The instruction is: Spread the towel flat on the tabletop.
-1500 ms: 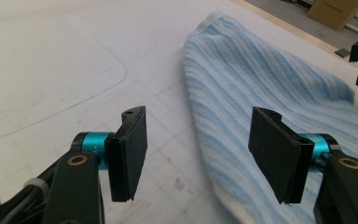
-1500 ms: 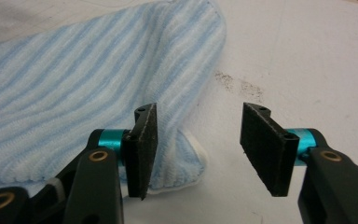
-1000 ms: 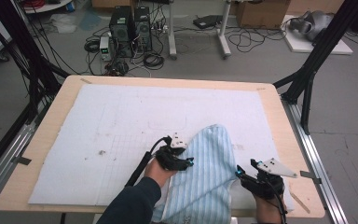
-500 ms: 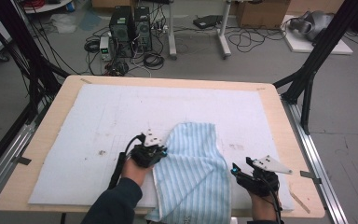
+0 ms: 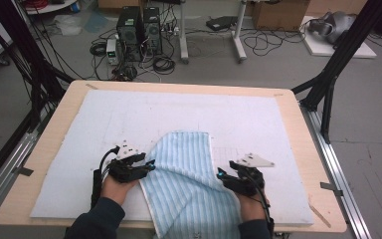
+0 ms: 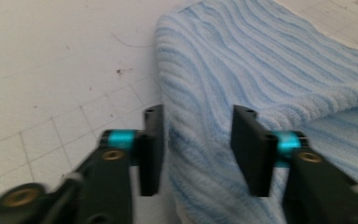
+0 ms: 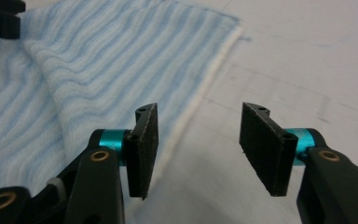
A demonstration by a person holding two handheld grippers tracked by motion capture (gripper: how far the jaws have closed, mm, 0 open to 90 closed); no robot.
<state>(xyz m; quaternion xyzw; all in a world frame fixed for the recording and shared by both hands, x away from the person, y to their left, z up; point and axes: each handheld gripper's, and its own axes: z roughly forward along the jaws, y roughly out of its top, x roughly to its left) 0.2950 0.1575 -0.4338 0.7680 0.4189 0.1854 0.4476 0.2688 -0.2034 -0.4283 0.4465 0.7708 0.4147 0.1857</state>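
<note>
A light blue striped towel (image 5: 186, 186) lies rumpled on the white mat (image 5: 179, 114) near the table's front edge and hangs a little over it. My left gripper (image 5: 148, 167) is at the towel's left edge. In the left gripper view its jaws have just been opening, and my left gripper (image 6: 198, 116) stands open with a raised fold of the towel (image 6: 242, 60) between the pads. My right gripper (image 5: 224, 178) is at the towel's right edge. Its jaws have just been closing a little, and my right gripper (image 7: 198, 112) is open over bare mat beside the towel's hem (image 7: 98, 51).
The mat covers most of a wooden table (image 5: 298, 114) with metal rails along its sides. Black frame struts (image 5: 328, 74) rise at the back corners. Computers (image 5: 139, 25) and cables lie on the floor beyond the far edge.
My left hand has moved left, pulling the towel's raised flap leftward, and the towel now lies flatter. My right hand has moved left up to the towel's right edge.
</note>
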